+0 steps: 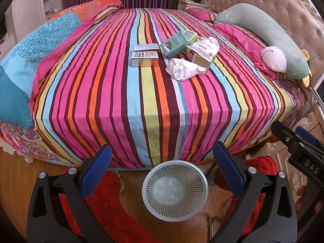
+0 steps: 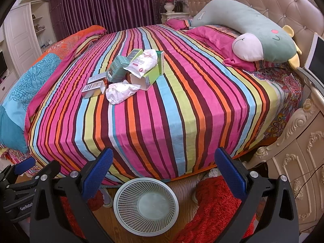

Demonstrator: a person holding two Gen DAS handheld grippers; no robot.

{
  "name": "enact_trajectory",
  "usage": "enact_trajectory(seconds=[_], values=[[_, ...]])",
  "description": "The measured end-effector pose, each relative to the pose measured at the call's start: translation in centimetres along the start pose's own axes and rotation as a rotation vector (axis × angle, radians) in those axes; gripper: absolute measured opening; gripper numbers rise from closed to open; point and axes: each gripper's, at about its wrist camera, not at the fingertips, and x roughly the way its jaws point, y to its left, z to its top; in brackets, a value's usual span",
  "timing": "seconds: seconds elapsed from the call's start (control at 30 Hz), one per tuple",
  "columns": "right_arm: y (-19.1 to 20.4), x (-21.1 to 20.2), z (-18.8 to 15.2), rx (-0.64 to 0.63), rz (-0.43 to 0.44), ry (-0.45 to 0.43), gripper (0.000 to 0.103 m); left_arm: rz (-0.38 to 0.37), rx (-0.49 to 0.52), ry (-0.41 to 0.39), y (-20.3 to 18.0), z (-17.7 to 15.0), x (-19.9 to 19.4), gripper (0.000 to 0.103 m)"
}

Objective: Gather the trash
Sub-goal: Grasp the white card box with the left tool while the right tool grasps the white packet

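Hovering at the bed's near edge: left gripper [image 1: 162, 168] and right gripper [image 2: 164, 170], jaws spread, both empty. Mesh wastebasket [image 1: 175, 189] upright on the floor between them, mouth up, red rug [image 1: 113, 208] alongside. Striped bed [image 1: 141, 101] clear up to mid-bed trash: crumpled wrapper [image 1: 183, 68] nearest, silver box [image 1: 144, 57] lying crosswise left, teal carton [image 1: 175, 45] tilted behind. Plush pillow [image 1: 263, 36] lies along the headboard.

You are facing a bed [image 2: 182, 105] that is wearing a striped sheet in pink, orange, blue and lime. A long grey-green plush toy [image 2: 249, 26] is lying along the tufted headboard [image 2: 273, 2], resting on pink pillows [image 1: 243, 38]. A folded blue-and-orange quilt [image 1: 36, 46] is sitting at the bed's left side, purple curtains [image 2: 105, 6] are hanging behind, and a red rug [image 2: 218, 208] is covering the wooden floor.
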Motion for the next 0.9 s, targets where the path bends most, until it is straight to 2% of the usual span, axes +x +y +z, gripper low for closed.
enact_trajectory(seconds=[0.2,0.4,0.67,0.9], values=[[-0.4,1.2,0.8,0.027,0.04,-0.006,0.096,-0.011,-0.016,0.003,0.7,1.3,1.4,0.097],[-0.4,2.9,3.1,0.045,0.066,-0.03,0.096,0.006,-0.046,-0.001,1.8,4.3,3.9,0.097],[0.2,6.9,7.8,0.037,0.073,-0.072,0.096,0.01,-0.102,-0.019,3.4,10.4,8.6,0.097],[0.9,10.9,12.0,0.025,0.098,-0.073,0.096,0.019,-0.144,-0.027,5.0,15.7,14.0,0.097]])
